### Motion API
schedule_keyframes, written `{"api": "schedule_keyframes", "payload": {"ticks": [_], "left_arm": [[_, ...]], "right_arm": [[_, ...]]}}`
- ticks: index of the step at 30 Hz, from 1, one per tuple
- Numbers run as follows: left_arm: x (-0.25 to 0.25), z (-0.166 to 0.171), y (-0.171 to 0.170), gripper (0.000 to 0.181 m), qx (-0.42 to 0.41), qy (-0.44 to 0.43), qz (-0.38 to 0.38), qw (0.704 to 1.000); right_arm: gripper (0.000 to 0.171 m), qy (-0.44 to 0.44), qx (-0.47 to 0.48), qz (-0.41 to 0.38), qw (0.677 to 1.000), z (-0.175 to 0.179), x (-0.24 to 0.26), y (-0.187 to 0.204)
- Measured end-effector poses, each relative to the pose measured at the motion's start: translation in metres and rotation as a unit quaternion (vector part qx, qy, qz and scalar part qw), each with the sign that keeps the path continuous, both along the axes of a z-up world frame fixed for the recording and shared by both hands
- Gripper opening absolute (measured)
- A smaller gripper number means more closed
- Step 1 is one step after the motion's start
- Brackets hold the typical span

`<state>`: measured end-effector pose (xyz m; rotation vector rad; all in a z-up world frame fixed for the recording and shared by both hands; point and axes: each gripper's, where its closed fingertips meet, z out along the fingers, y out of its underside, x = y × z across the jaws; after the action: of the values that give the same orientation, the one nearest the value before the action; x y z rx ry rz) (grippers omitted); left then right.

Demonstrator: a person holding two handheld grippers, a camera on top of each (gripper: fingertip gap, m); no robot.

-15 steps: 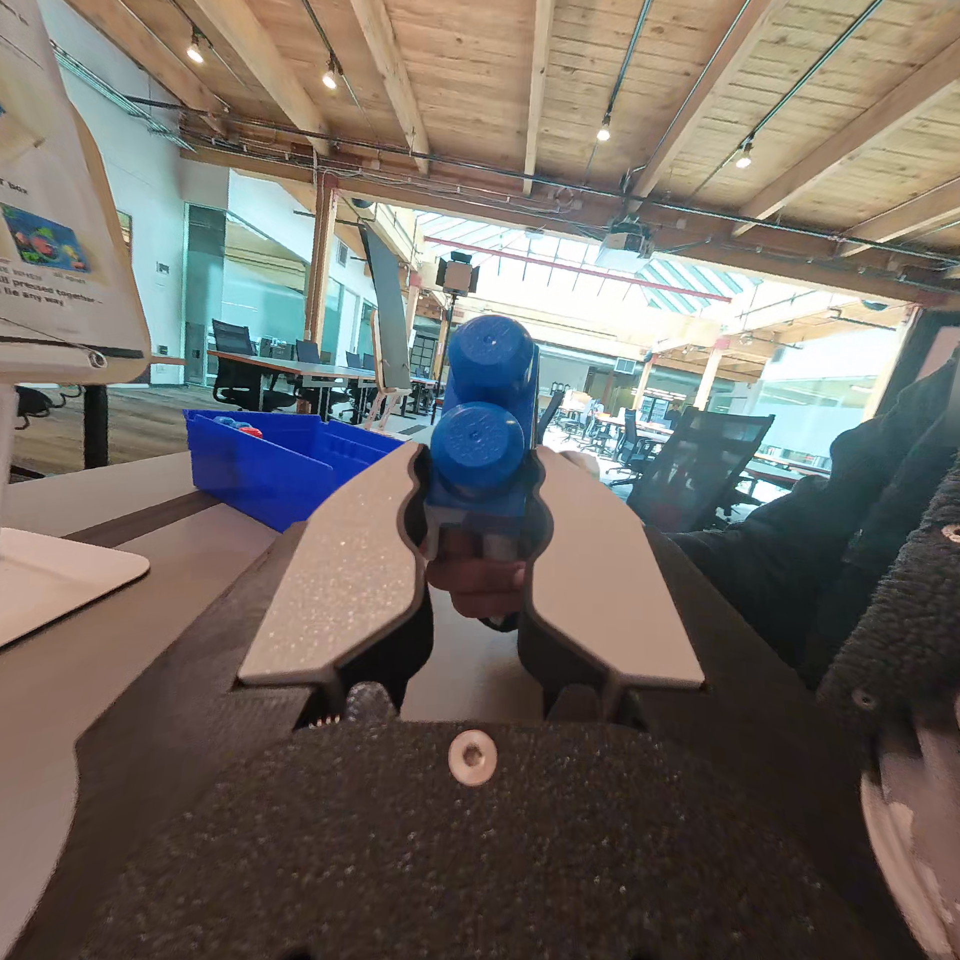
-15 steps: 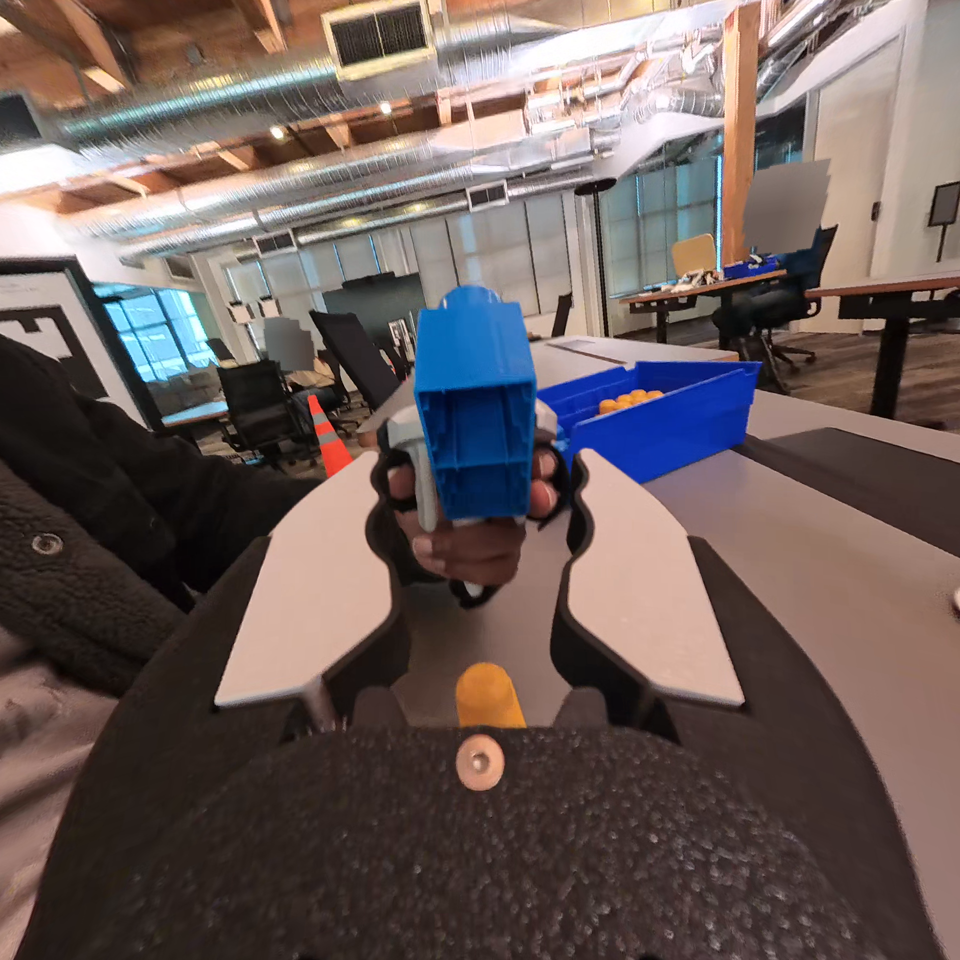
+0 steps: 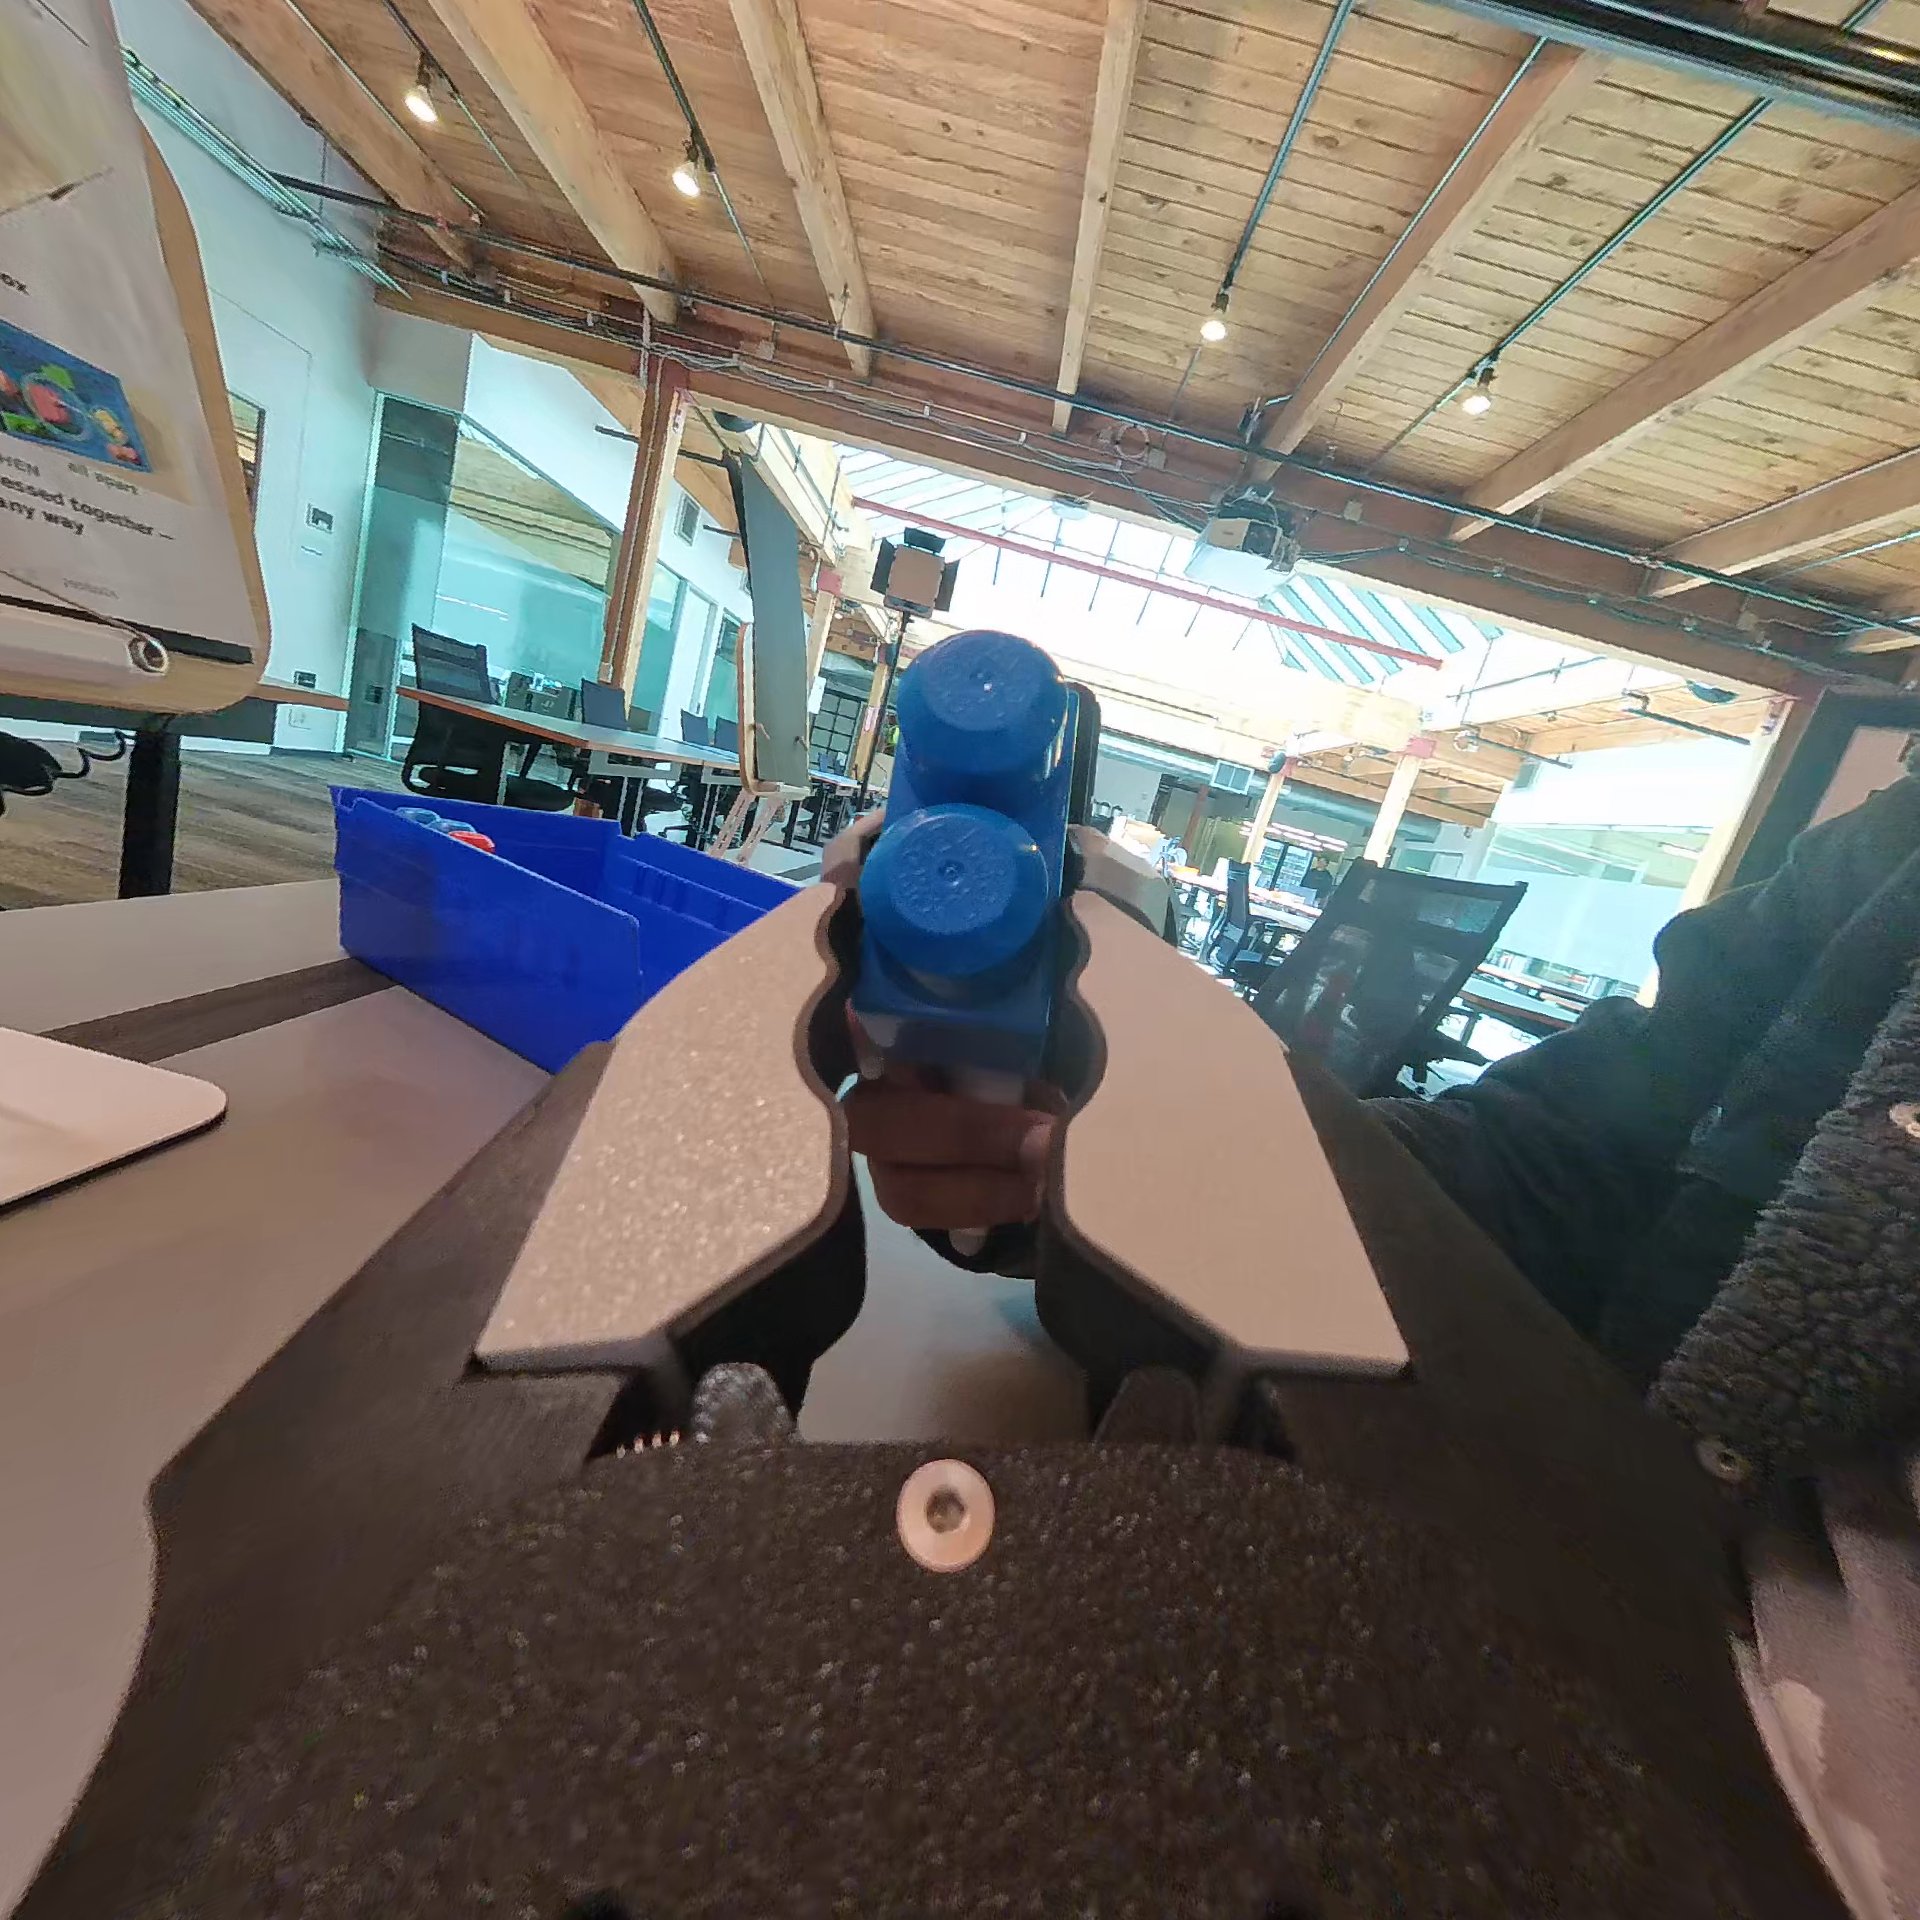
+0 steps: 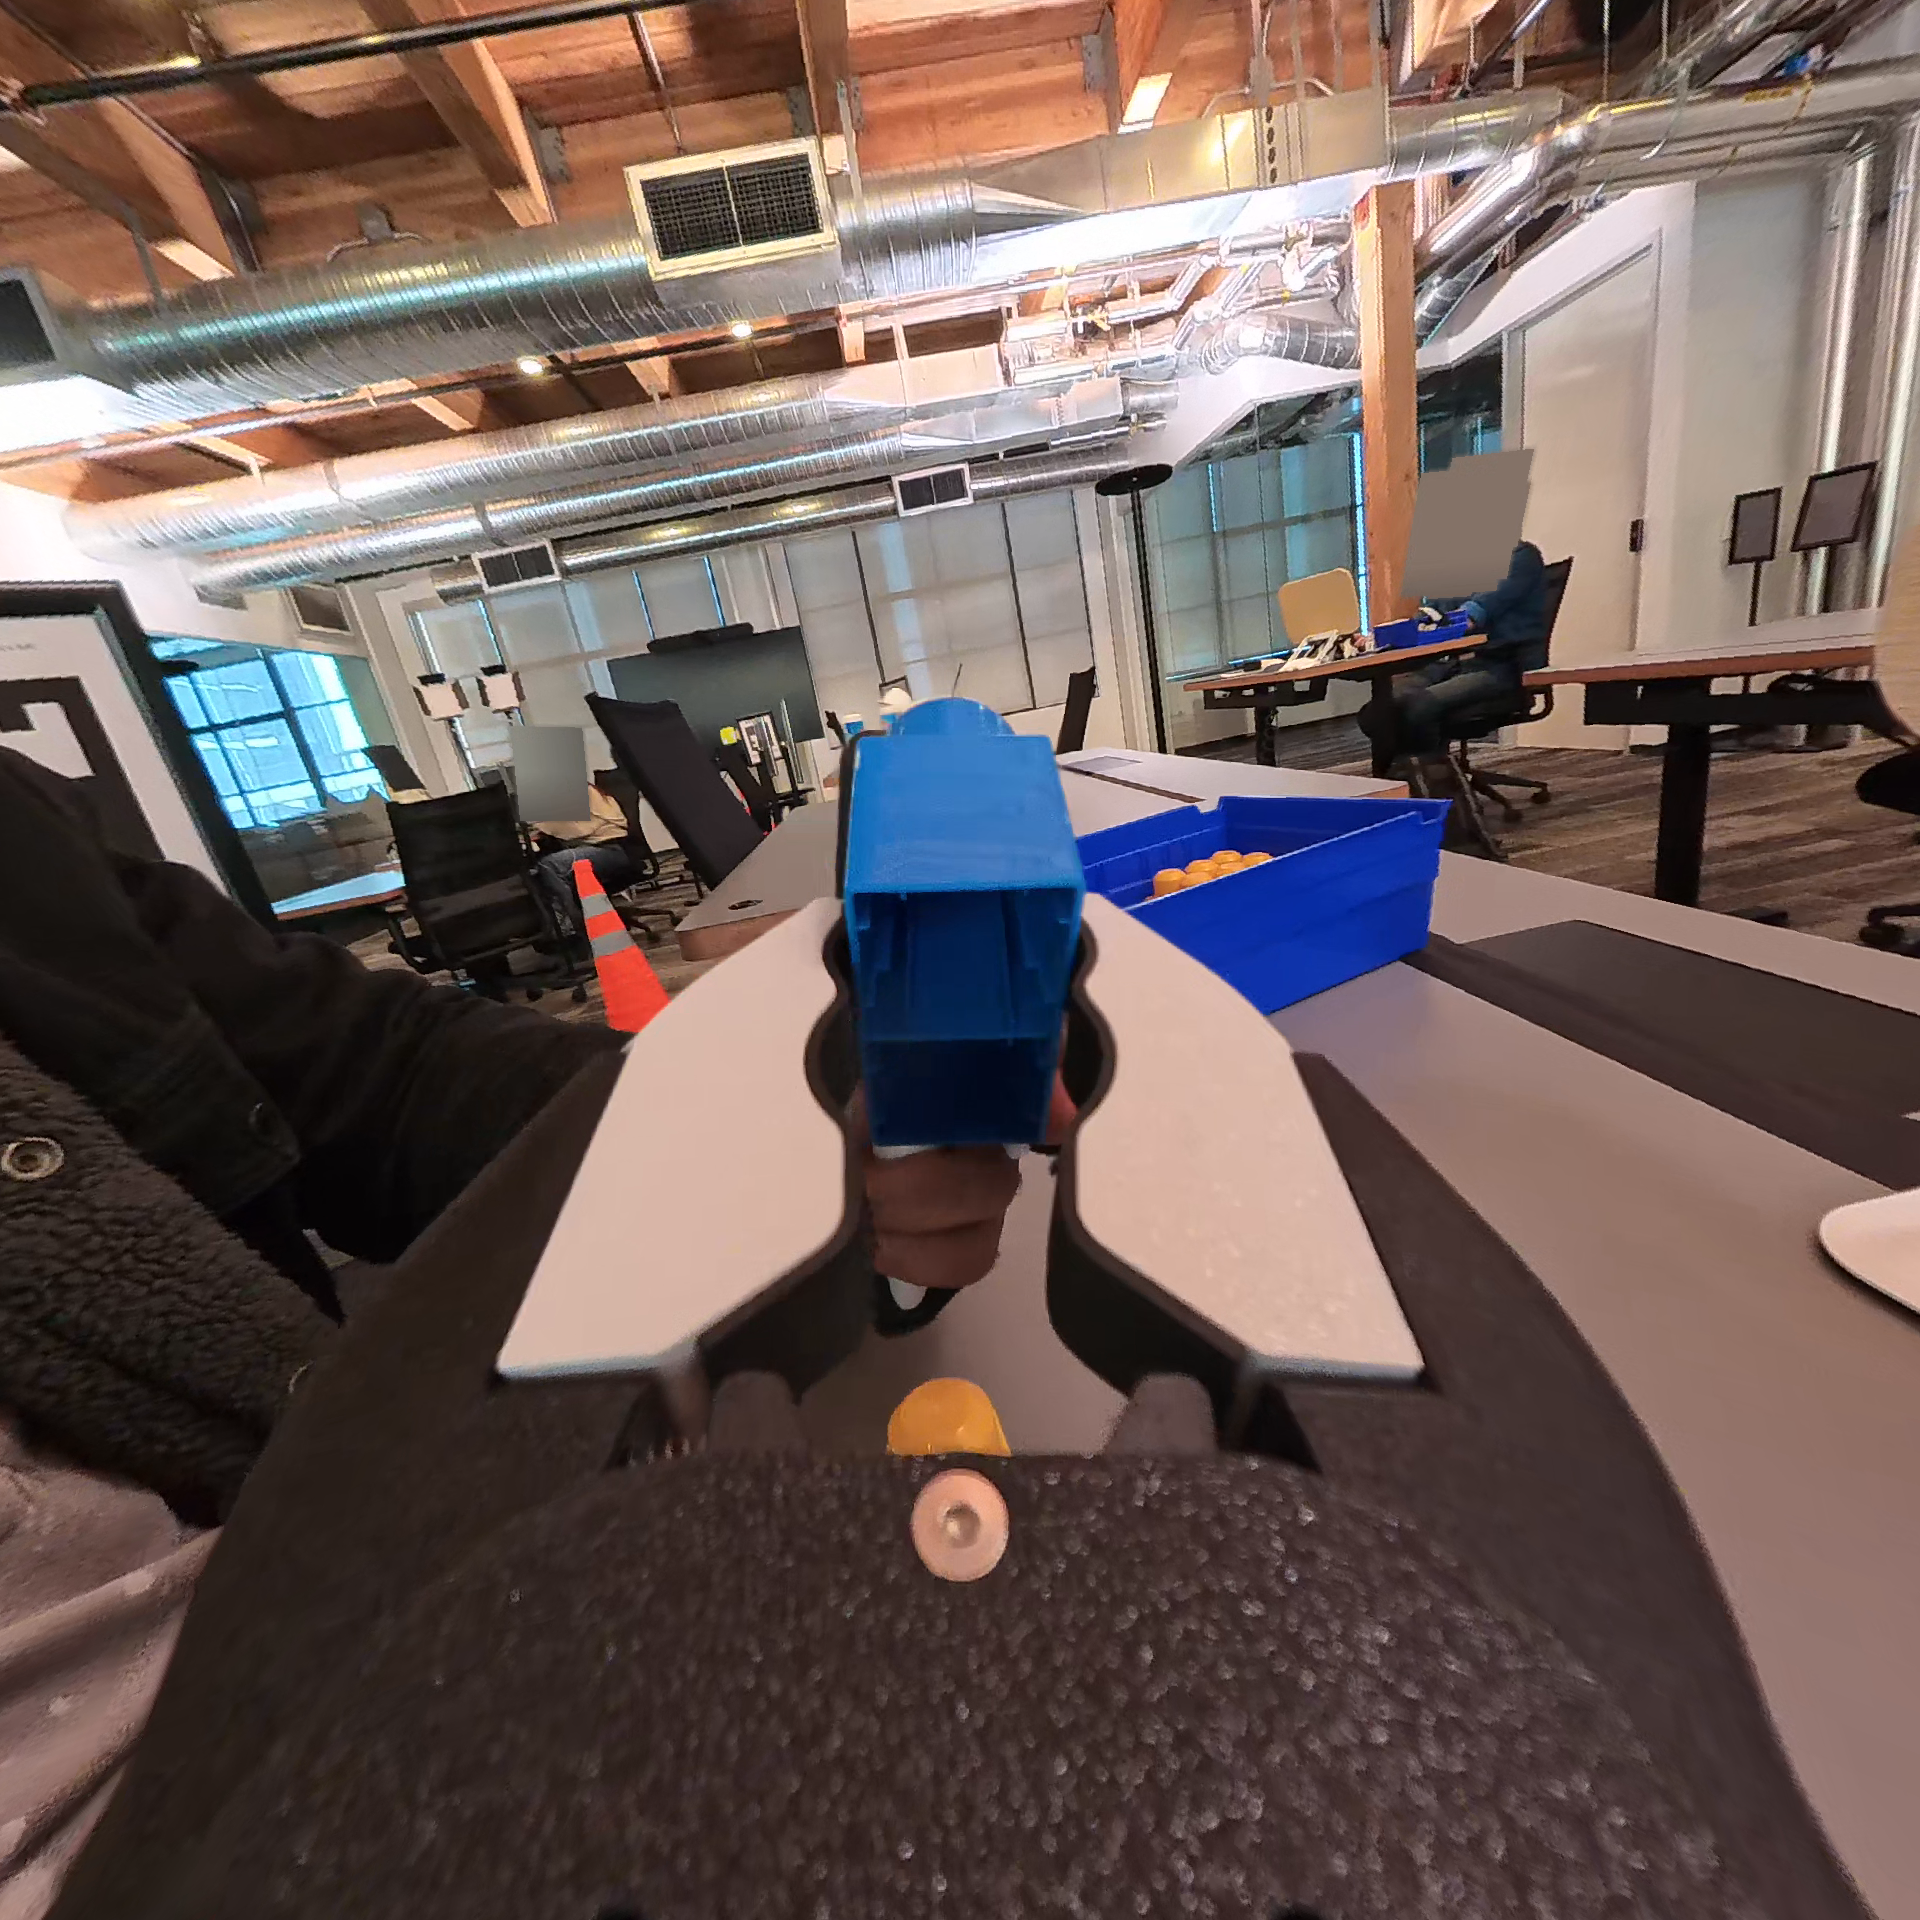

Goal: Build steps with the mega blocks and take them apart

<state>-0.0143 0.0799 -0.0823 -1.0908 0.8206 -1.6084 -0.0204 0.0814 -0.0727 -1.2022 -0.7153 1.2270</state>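
Observation:
A blue mega block is held in the air between both grippers, which face each other. In the left wrist view its two studs point at the camera, and my left gripper is shut on its sides. In the right wrist view the block shows its hollow underside, and my right gripper is shut on it from the other end. The right gripper's grey fingertips show behind the block. A hand shows under it. Whether it is one block or a stack, I cannot tell.
A yellow block lies on the grey table below the right gripper. A blue bin holds yellow blocks. A blue bin stands at the left. A white stand base is near. A dark sleeve is at the side. The tips of both grippers are at nearly the same place.
My right gripper has closed its fingers onto the blue block; before they stood apart from it. My left gripper has kept its hold.

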Motion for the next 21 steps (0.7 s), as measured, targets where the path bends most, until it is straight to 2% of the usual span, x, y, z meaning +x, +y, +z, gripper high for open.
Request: {"api": "schedule_keyframes", "payload": {"ticks": [5,9,11,14,21], "left_arm": [[0.002,-0.006,-0.001,0.036,-0.015,0.028,-0.024,0.999],[0.001,-0.024,0.007,0.041,0.02,0.144,-0.009,0.989],[-0.004,-0.043,0.016,0.039,0.064,0.241,0.022,0.968],[-0.012,-0.072,0.015,0.039,0.106,0.366,0.022,0.924],[-0.016,-0.121,-0.009,0.044,0.124,0.528,-0.023,0.84]], "right_arm": [[0.036,-0.01,-0.004,0.002,1.0,-0.002,0.003,0.001],[0.036,-0.012,-0.011,0.002,1.0,0.003,0.022,0.005],[0.036,-0.016,-0.01,-0.009,1.0,0.004,0.036,0.011],[0.036,-0.021,-0.017,-0.034,0.999,0.0,0.056,0.023],[0.036,-0.038,-0.044,-0.071,0.996,-0.018,0.081,0.045]]}}
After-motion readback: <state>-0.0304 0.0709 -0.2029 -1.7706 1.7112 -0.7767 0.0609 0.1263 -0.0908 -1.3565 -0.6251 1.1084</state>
